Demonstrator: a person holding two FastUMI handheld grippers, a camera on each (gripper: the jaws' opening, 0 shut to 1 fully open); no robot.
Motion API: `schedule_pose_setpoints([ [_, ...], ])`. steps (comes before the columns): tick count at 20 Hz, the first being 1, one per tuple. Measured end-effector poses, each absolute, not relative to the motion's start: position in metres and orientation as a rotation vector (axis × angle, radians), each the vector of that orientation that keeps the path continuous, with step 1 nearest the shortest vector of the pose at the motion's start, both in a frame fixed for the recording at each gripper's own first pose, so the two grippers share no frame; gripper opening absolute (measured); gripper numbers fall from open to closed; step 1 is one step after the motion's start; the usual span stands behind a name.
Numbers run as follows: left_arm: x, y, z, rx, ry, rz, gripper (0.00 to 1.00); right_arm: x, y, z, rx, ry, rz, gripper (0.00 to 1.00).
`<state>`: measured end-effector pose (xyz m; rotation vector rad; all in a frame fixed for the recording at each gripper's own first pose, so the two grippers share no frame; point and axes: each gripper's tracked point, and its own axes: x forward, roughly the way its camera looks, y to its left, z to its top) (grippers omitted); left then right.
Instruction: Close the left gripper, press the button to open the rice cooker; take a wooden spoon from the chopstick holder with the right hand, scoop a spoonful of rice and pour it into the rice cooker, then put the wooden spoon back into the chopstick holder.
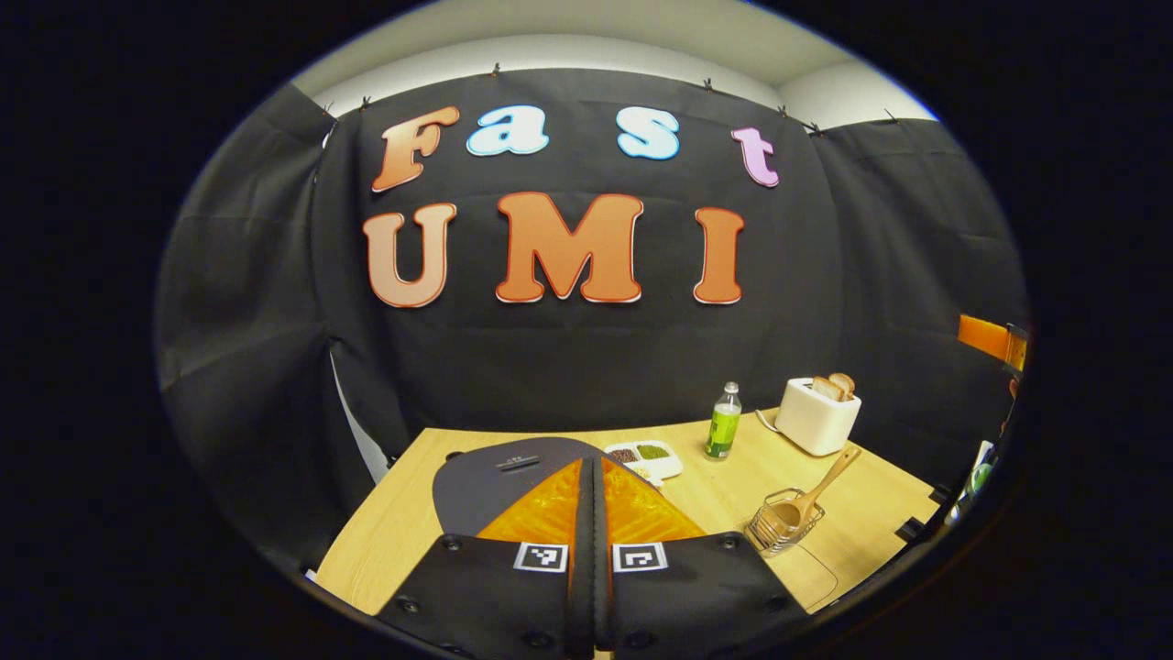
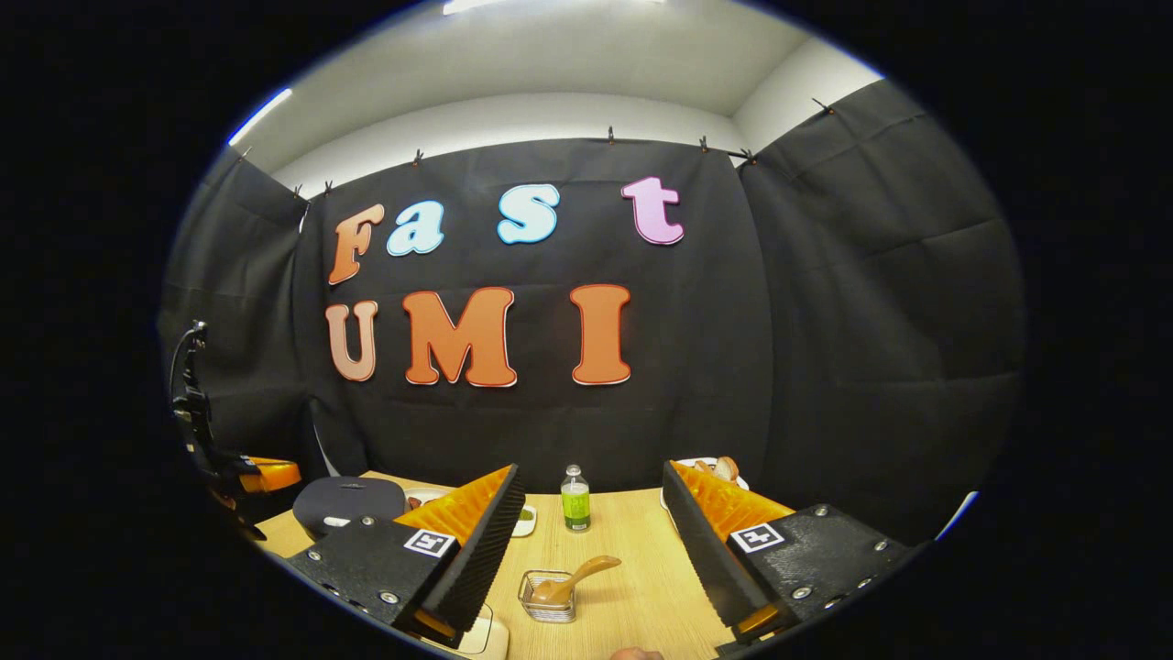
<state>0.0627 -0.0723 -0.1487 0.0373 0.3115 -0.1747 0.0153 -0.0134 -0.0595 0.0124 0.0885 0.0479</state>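
Above the rice cooker (image 1: 513, 477), my left gripper (image 1: 592, 477) has fingers pressed together; right gripper (image 2: 594, 536) wide. I should press the button squarely.

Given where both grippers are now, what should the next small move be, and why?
Probably lower the left gripper onto the rice cooker button. Its fingers are already together, and the dark lid still looks closed right ahead of it. The wooden spoon sits untouched in the chopstick holder, with the right gripper open above it.
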Motion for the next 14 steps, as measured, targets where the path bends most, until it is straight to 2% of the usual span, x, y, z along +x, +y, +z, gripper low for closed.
schedule_pose_setpoints([
  [1, 0.066, -0.074, -0.161, 0.038, 0.337, -0.178, 0.01, 0.016, -0.014, -0.063, 0.018, 0.095, 0.049, 0.94],
  [7, 0.082, -0.072, -0.234, 0.015, 0.548, -0.164, 0.04, 0.021, -0.018, -0.077, 0.030, 0.121, 0.056, 0.94],
  [10, 0.087, -0.074, -0.247, 0.002, 0.587, -0.173, 0.04, 0.022, -0.020, -0.080, 0.040, 0.126, 0.058, 0.94],
  [11, 0.089, -0.068, -0.251, 0.011, 0.597, -0.146, 0.01, 0.023, -0.021, -0.081, 0.044, 0.127, 0.057, 0.94],
  [12, 0.089, -0.065, -0.252, 0.011, 0.605, -0.143, 0.04, 0.023, -0.022, -0.083, 0.049, 0.128, 0.055, 0.94],
  [13, 0.091, -0.066, -0.250, 0.003, 0.598, -0.142, 0.02, 0.023, -0.023, -0.084, 0.056, 0.130, 0.054, 0.94],
  [14, 0.089, -0.065, -0.249, 0.006, 0.607, -0.141, 0.05, 0.023, -0.023, -0.085, 0.062, 0.132, 0.054, 0.94],
])
